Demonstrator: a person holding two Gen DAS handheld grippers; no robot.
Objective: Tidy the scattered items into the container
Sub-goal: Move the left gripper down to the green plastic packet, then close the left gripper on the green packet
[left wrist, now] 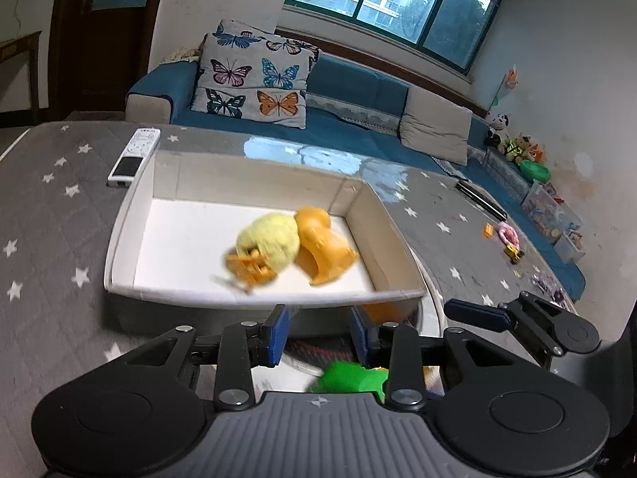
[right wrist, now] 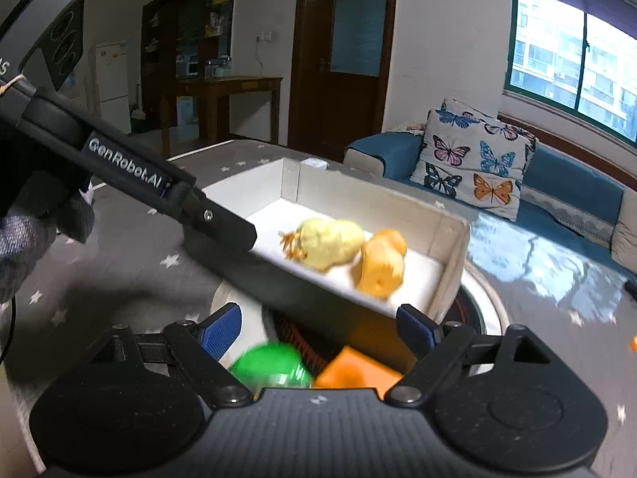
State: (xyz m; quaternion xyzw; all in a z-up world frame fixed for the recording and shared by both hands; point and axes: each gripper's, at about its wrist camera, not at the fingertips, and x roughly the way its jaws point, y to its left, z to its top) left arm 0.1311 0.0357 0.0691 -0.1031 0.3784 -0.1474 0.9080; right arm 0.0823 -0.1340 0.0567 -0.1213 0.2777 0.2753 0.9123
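So far two toys sit in the white box (left wrist: pixel 123 231) ahead of the left gripper (left wrist: pixel 318 332); both grippers' jaws gape empty. Green toy (right wrist: pixel 270 366) and orange block (right wrist: pixel 356 368) wait under the right gripper (right wrist: pixel 318 330).

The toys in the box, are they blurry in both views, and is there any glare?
Left wrist view: the yellow plush toy and orange toy in the white box are motion-smeared, while the sofa behind is sharper. Right wrist view: the same toys are softly blurred, the green toy too, and window glare washes the tabletop.
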